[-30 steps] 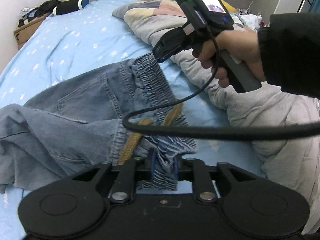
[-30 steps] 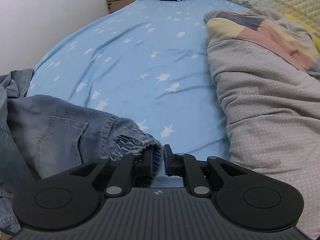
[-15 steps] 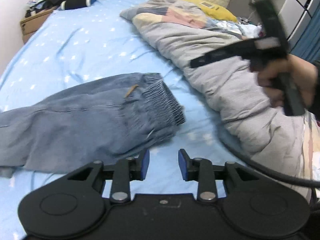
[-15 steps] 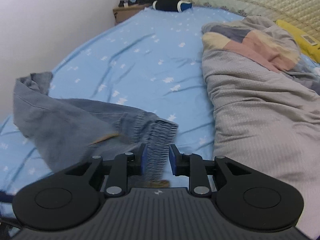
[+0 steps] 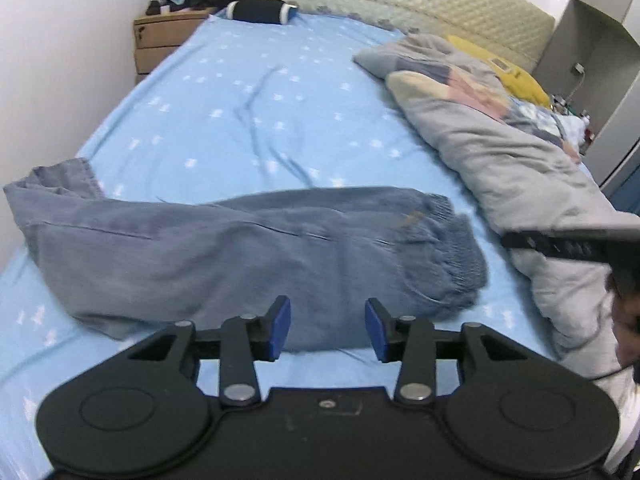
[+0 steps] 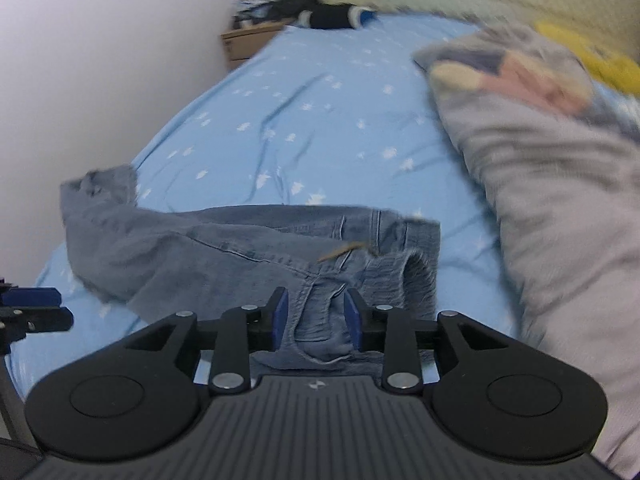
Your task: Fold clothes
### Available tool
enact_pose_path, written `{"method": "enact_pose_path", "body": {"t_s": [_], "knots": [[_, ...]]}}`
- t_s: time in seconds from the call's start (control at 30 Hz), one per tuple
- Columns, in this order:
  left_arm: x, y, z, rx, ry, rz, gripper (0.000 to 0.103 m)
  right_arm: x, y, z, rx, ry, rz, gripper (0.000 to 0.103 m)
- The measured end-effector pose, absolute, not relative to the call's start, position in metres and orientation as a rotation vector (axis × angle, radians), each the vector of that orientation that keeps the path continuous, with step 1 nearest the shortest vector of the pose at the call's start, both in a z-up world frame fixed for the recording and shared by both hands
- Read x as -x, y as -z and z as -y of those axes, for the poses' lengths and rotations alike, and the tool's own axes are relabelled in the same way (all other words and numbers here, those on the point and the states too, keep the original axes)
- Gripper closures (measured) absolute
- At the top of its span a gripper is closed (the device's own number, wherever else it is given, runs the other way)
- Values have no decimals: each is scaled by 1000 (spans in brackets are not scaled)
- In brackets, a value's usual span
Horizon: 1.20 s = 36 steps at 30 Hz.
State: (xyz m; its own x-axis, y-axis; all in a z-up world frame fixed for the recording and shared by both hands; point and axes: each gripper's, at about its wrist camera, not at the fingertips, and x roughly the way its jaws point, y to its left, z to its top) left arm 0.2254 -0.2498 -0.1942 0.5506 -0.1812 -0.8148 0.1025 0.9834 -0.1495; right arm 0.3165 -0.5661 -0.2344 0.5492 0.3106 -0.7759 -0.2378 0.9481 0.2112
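Observation:
A pair of blue jeans (image 5: 240,252) lies flat across the light blue bed sheet (image 5: 260,100), folded lengthwise, with the elastic waistband (image 5: 460,256) at the right and the leg ends at the left. My left gripper (image 5: 327,328) hovers over the near edge of the jeans, its jaws opening and nothing between the blue pads. My right gripper (image 6: 316,316) hangs above the waistband (image 6: 400,272), its jaws opening too. The cloth shows through the gap, lying slack on the bed below. The right tool's black body (image 5: 560,244) appears just right of the jeans.
A grey duvet (image 5: 500,152) with coloured patches runs along the right side of the bed, with a yellow pillow (image 5: 512,76) behind it. A wooden nightstand (image 5: 160,40) stands at the far left by the wall, a dark rolled item (image 5: 260,10) lies by the padded headboard (image 5: 400,4).
Both grippers let go of the waistband they were holding, opened, and drew back and upward. The jeans dropped and now rest flat on the sheet.

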Motion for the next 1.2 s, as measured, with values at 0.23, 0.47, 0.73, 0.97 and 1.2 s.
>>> {"method": "enact_pose_path", "body": {"t_s": [0.23, 0.47, 0.73, 0.97, 1.2], "knots": [[-278, 212, 159, -16, 262, -957, 58, -337, 247, 503, 18, -319, -985, 59], [-346, 237, 107, -209, 395, -981, 48, -392, 255, 443, 174, -474, -1054, 46], [-410, 280, 71, -333, 458, -1098, 48, -460, 296, 406, 399, -643, -1155, 46], [-446, 307, 57, -367, 563, -1234, 49, -515, 343, 389, 494, -793, -1272, 45], [-470, 334, 51, -386, 621, -1377, 55, -542, 375, 387, 483, -935, -1406, 45]]}}
